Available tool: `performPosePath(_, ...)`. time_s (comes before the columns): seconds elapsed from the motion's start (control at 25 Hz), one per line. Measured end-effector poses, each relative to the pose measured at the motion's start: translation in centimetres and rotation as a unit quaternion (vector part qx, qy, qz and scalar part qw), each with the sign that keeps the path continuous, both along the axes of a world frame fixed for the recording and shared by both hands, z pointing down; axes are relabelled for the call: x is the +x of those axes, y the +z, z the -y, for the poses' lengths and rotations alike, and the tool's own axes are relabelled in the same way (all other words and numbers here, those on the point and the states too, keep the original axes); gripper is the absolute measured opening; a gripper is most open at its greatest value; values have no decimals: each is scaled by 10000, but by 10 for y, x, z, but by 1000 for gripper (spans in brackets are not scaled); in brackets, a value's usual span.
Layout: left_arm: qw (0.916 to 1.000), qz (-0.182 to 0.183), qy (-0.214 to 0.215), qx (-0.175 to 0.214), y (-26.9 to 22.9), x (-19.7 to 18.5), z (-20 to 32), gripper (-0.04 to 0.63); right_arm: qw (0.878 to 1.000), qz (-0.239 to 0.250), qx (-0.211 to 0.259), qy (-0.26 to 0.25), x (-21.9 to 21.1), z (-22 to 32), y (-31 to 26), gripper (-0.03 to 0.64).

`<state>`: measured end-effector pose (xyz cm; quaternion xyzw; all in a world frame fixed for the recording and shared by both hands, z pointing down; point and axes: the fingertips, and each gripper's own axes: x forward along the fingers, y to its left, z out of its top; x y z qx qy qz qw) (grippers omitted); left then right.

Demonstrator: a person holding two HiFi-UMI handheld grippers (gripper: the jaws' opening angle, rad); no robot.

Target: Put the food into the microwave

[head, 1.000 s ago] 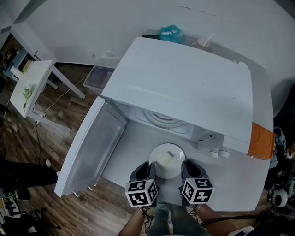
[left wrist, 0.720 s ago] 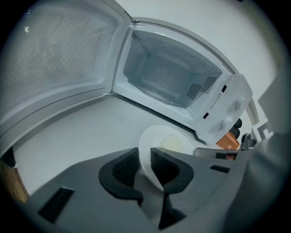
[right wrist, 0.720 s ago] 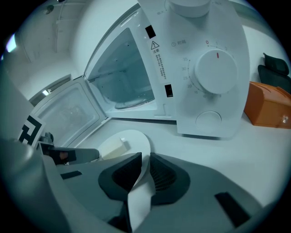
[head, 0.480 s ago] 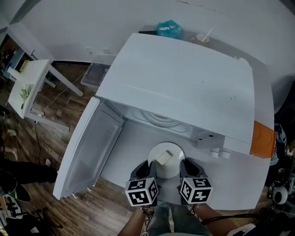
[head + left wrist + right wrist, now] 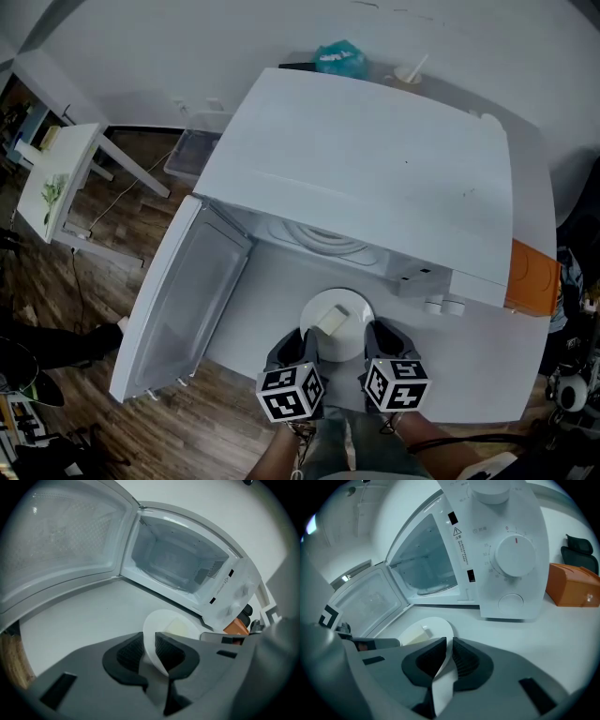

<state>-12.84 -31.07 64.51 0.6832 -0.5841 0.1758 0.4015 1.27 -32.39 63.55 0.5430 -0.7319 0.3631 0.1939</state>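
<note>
We hold the white plate (image 5: 351,343) at the lower centre of the frame, just before the open microwave (image 5: 366,169); the left gripper (image 5: 149,649) pinches its left rim, the right gripper (image 5: 446,654) its right rim; a pale piece of food (image 5: 332,320) lies on it.

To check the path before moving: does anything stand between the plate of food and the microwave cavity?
Nothing visible does. The plate, clamped by the left tongs and right tongs, faces the microwave's open cavity across bare tabletop; the door is swung aside.
</note>
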Motion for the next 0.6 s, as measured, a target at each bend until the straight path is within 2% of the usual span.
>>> performPosePath(0.28, 9998, 91, -69, 180, -9, -5, -4, 80, 9998, 118, 142, 114, -3, -3, -8, 51)
performPosePath(0.6, 9993, 20, -182, 315, -27, -13, -3, 80, 9991, 194, 347, 147, -11, -1, -25, 51)
